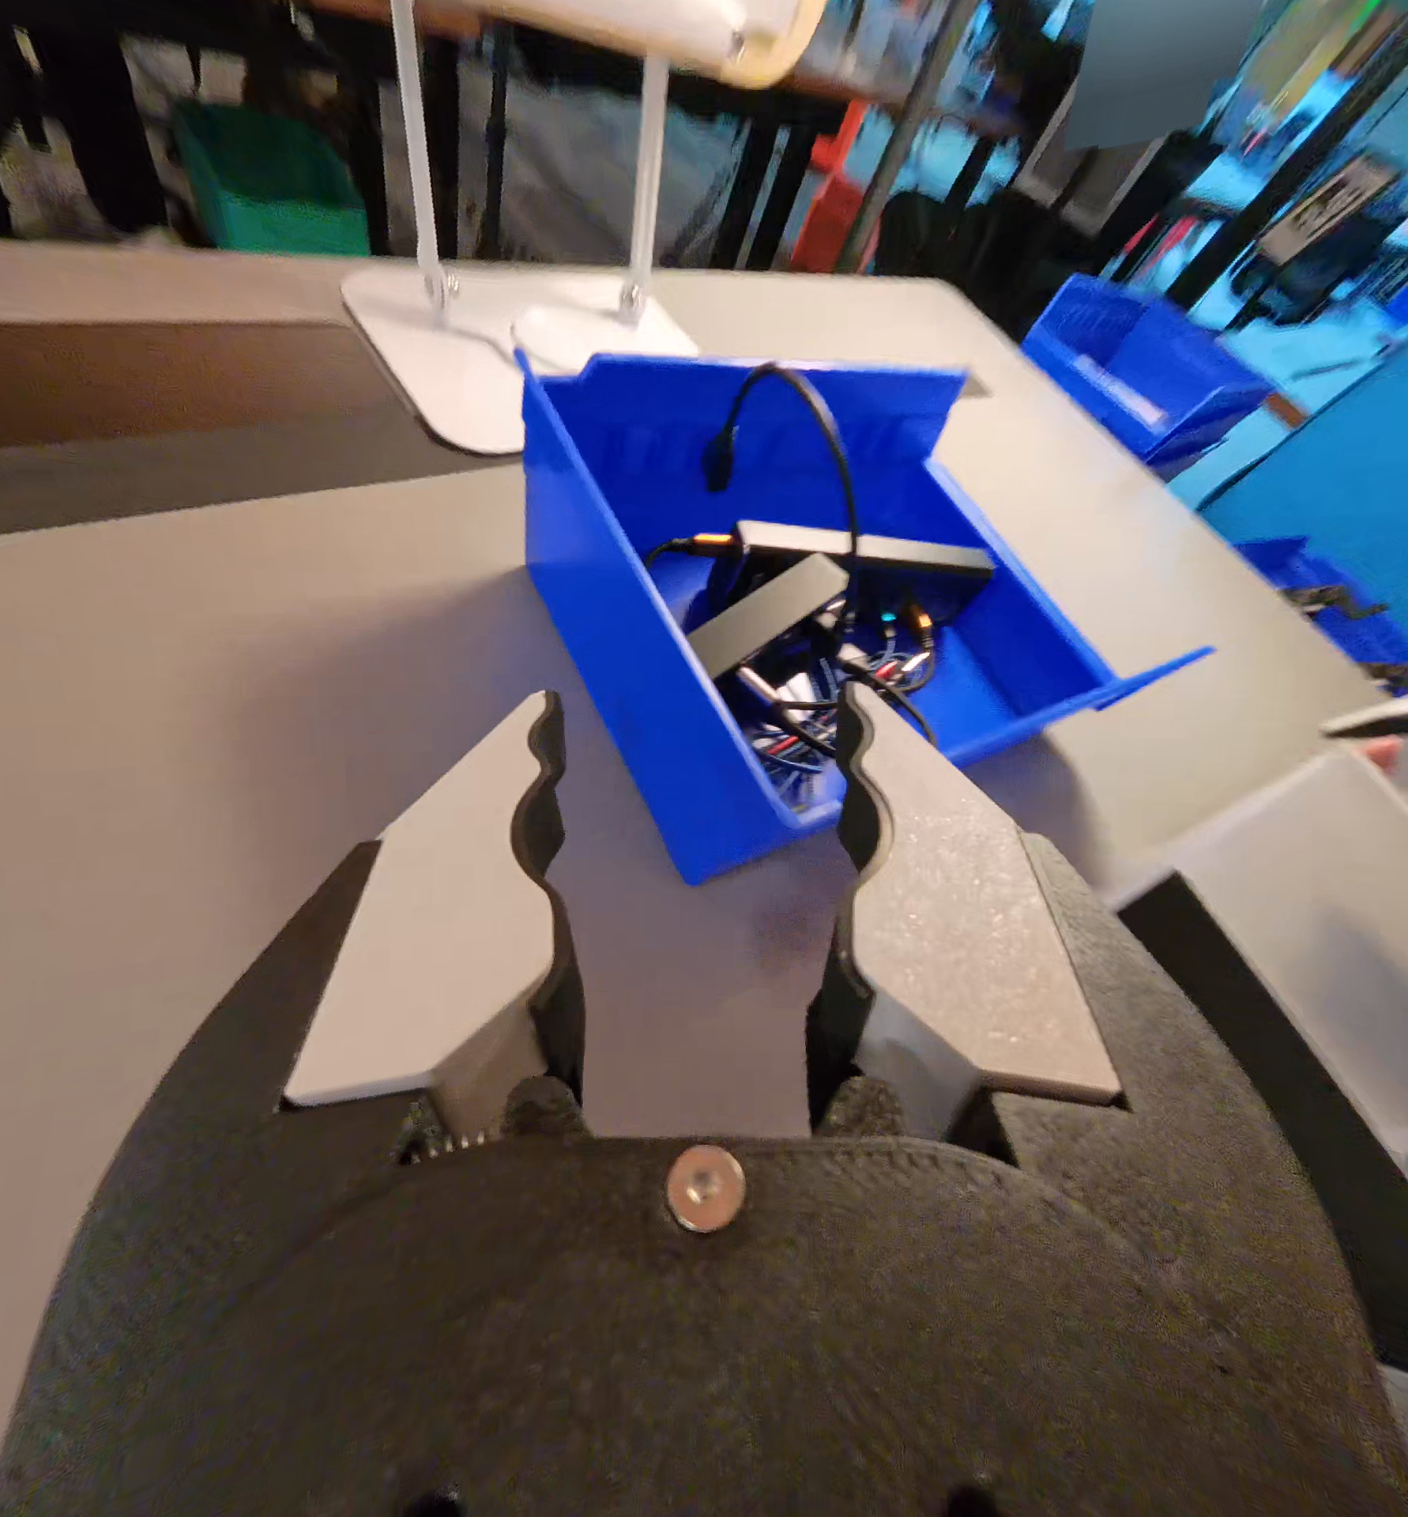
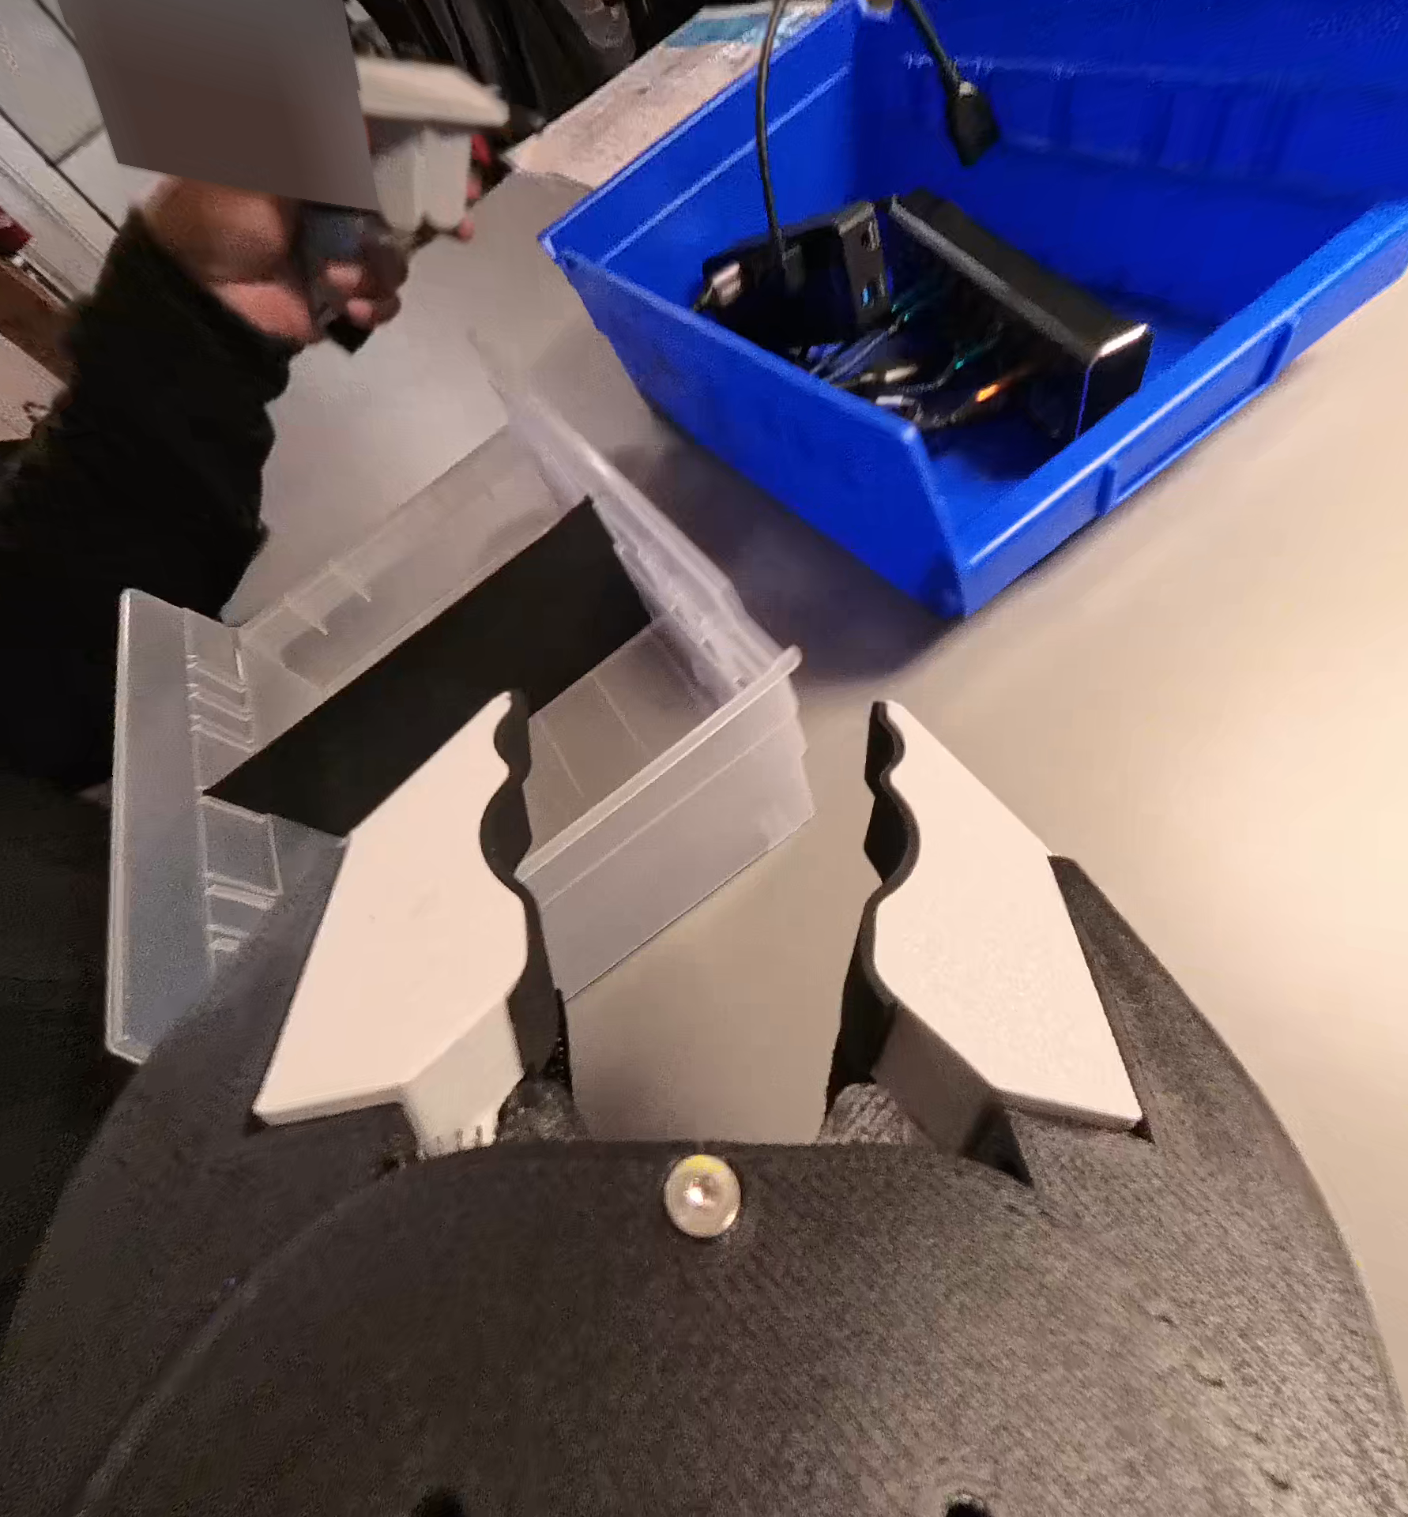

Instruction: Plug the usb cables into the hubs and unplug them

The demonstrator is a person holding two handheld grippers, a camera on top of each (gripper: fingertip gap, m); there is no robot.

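A blue plastic bin (image 1: 602,591) stands on the grey table and holds black USB hubs (image 1: 865,552) and a tangle of thin cables (image 1: 816,698). One black cable (image 1: 828,443) arches up out of the bin with its plug hanging free. My left gripper (image 1: 697,706) is open and empty, just before the bin's near corner. In the right wrist view the same bin (image 2: 816,427) lies ahead to the upper right with the hubs (image 2: 1004,287) inside. My right gripper (image 2: 697,714) is open and empty above the table, apart from the bin.
A clear plastic box (image 2: 668,788) with its lid open stands at the table's near edge, under my right gripper's left finger. A person's hand (image 2: 274,263) holds the left gripper at far left. White lamp bases (image 1: 438,369) stand behind the bin. More blue bins (image 1: 1136,361) sit at right. There is about 35 cm between the tips of the two grippers.
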